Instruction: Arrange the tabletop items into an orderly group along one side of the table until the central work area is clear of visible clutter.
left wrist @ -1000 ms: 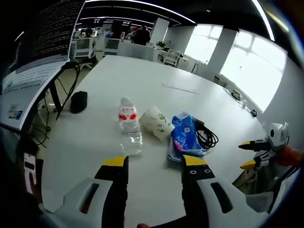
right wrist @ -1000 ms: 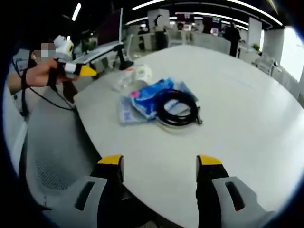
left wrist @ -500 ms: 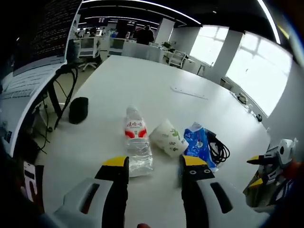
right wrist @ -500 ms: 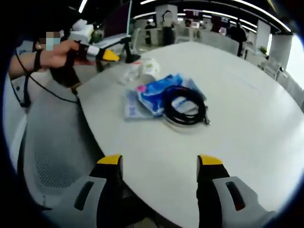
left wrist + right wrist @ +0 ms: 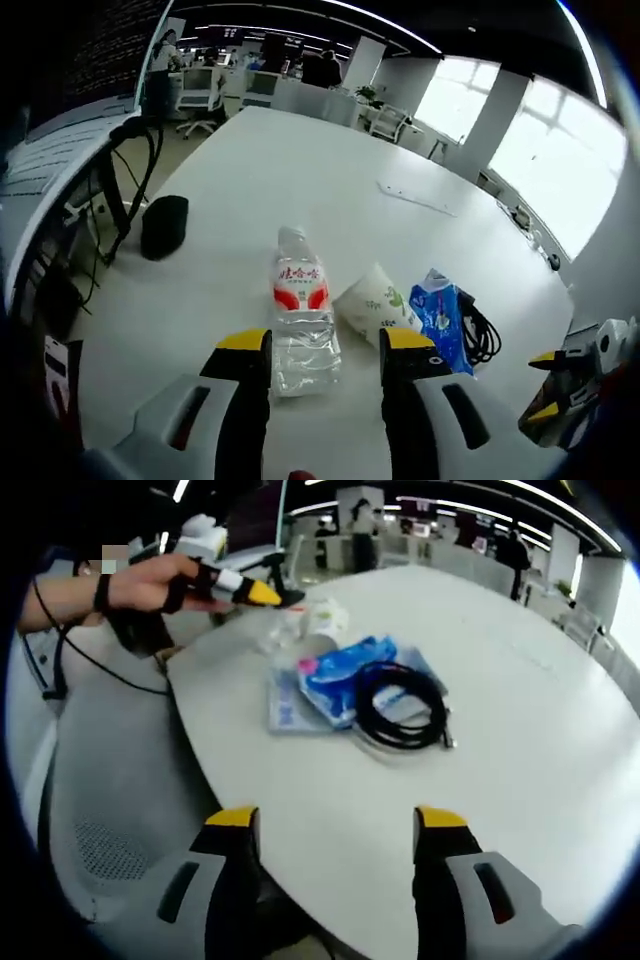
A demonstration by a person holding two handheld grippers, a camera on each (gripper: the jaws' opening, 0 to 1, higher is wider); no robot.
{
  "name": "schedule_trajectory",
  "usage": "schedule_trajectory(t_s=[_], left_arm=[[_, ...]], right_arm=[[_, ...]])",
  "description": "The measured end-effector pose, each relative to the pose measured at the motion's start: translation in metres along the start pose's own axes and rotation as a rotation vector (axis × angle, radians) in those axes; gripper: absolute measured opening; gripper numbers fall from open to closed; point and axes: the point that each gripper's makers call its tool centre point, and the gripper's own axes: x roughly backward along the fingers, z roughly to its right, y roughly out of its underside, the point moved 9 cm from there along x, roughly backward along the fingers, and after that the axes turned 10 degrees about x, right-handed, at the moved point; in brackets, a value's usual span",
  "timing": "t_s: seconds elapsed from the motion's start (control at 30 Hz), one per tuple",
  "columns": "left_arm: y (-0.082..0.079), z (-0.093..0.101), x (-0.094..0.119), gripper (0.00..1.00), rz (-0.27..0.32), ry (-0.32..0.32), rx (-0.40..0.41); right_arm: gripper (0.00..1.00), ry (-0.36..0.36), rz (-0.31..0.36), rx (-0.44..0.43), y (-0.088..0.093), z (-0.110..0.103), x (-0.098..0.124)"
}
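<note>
White table, clutter near edge, open-plan office, bright windows

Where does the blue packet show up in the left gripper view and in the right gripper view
Left gripper view: the blue packet lies right of centre, just beyond the right jaw tip, next to the paper cup.
Right gripper view: the blue packet sits above centre, near the table edge.
Shared landmark: the coiled black cable touching the packet.
</note>
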Motion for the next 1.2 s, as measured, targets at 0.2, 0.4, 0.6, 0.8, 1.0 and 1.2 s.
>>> schedule_trajectory(t_s=[0.2,0.4,0.6,0.8,1.0,1.2], left_arm=[[0.000,-0.003,-0.010,0.42,-0.015,-0.013,0.011],[-0.001,-0.006,-0.019,0.42,-0.030,-0.029,0.022],[0.001,-0.007,-0.026,0.41,-0.057,-0.038,0.005],[0.008,-0.010,-0.032,0.41,-0.084,-0.041,0.010],[0.014,-0.013,-0.033,0.40,-0.100,-0.051,0.016],[0.017,-0.016,-0.032,0.38,-0.096,-0.050,0.040]], right_arm=[[0.60,-0.004,-0.006,0.004,0.000,0.001,0.000],[0.60,-0.003,-0.008,0.006,0.001,0.002,0.000],[0.60,-0.004,-0.010,0.006,0.002,-0.001,0.000],[0.60,-0.005,-0.008,0.006,0.001,-0.002,0.001],[0.60,-0.002,-0.008,0.006,0.001,-0.002,0.003],[0.60,0.000,-0.006,0.005,0.000,-0.003,0.004]])
